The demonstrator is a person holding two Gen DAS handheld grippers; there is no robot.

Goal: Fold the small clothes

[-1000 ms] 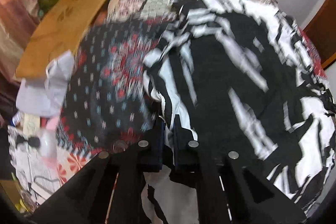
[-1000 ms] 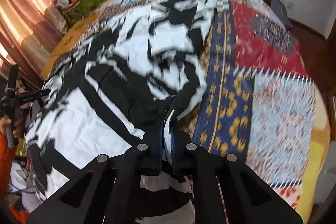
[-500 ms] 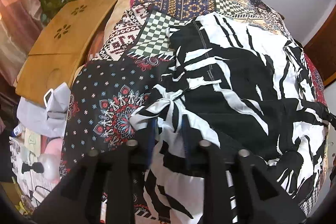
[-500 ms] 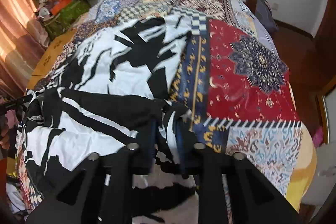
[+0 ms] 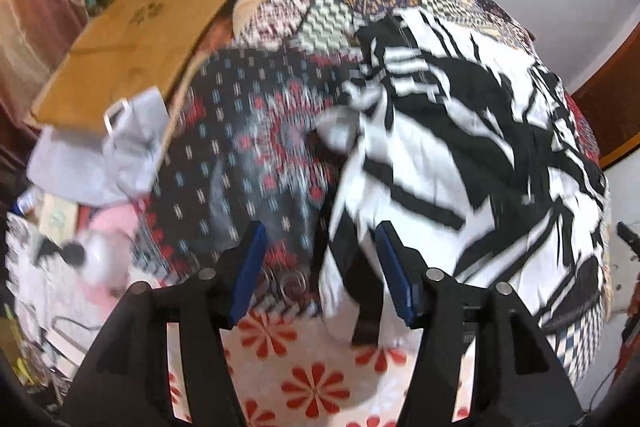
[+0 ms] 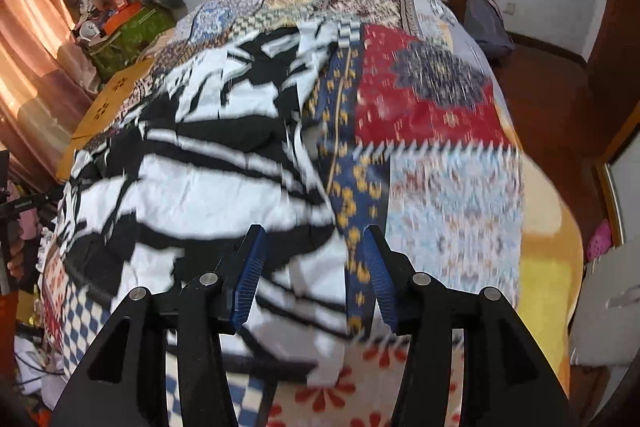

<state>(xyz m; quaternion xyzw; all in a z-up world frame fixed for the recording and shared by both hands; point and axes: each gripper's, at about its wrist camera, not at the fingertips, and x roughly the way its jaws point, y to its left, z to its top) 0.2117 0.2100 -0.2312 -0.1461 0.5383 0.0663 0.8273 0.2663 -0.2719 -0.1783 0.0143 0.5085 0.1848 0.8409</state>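
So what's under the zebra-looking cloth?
The black-and-white garment lies on a patchwork quilt, which shows all around it. Whatever is directly beneath the garment is covered.

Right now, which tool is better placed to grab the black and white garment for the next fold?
Probably the left tool: it is open with a bunched corner of the black and white garment between its fingers. The right tool, also open, sits over the garment's flat edge and the patchwork quilt.
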